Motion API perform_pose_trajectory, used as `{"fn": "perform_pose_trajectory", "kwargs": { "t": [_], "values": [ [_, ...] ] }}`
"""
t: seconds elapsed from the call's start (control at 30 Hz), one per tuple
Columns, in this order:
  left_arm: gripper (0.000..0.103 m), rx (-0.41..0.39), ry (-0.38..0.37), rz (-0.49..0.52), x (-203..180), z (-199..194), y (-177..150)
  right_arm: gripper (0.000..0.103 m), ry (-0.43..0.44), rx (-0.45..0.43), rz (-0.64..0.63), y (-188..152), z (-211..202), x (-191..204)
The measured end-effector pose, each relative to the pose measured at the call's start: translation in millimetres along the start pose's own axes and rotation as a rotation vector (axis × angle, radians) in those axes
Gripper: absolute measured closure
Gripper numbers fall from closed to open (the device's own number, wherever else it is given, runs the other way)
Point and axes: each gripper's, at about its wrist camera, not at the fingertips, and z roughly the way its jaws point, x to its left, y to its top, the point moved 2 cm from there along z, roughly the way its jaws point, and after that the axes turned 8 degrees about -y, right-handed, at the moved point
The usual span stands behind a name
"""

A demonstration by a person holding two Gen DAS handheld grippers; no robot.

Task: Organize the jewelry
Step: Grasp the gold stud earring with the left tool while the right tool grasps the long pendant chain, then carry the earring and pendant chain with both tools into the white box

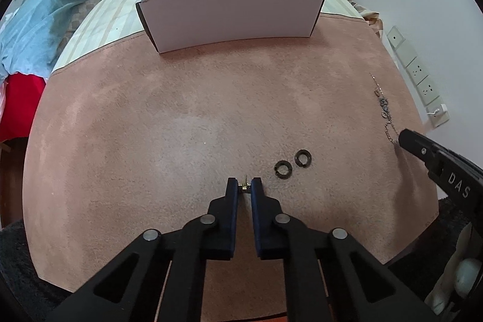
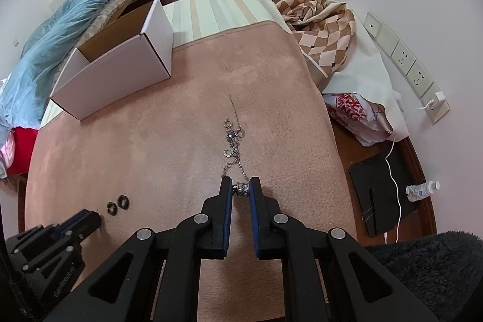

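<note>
Tools grip one gold piece and one chain; two dark rings lie loose.

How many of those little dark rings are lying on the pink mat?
2 dark rings, side by side and apart: one just right of the left gripper, the other slightly farther right. Nothing seems to hide more.

right claw gripping bead, chain ahead

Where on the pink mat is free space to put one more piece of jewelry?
The widest bare patch of the pink mat lies between the white box and the left gripper. It is crowded near the two dark rings and the chain by the right gripper.
</note>
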Motion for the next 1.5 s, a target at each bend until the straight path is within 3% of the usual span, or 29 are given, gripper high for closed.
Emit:
{"fn": "perform_pose_trajectory", "kwargs": {
  "t": [0.33,0.6,0.87,1.13,1.5],
  "values": [
    [0.097,-0.033,-0.070,-0.029,18,-39,22,0.091,0.107,-0.085,0.014,31,-47,13],
    [0.097,-0.126,-0.080,-0.035,39,-90,75,0.091,0.224,-0.182,0.001,81,-102,38],
    [0.097,-0.197,-0.071,-0.006,54,-117,142,0.091,0.316,-0.255,-0.103,151,-137,90],
    [0.097,-0.135,-0.122,-0.054,78,-86,194,0.091,0.325,-0.124,-0.164,211,-77,134],
    [0.095,0.026,-0.103,-0.120,104,-18,226,0.091,0.233,0.024,-0.220,238,20,159]
  ]
}}
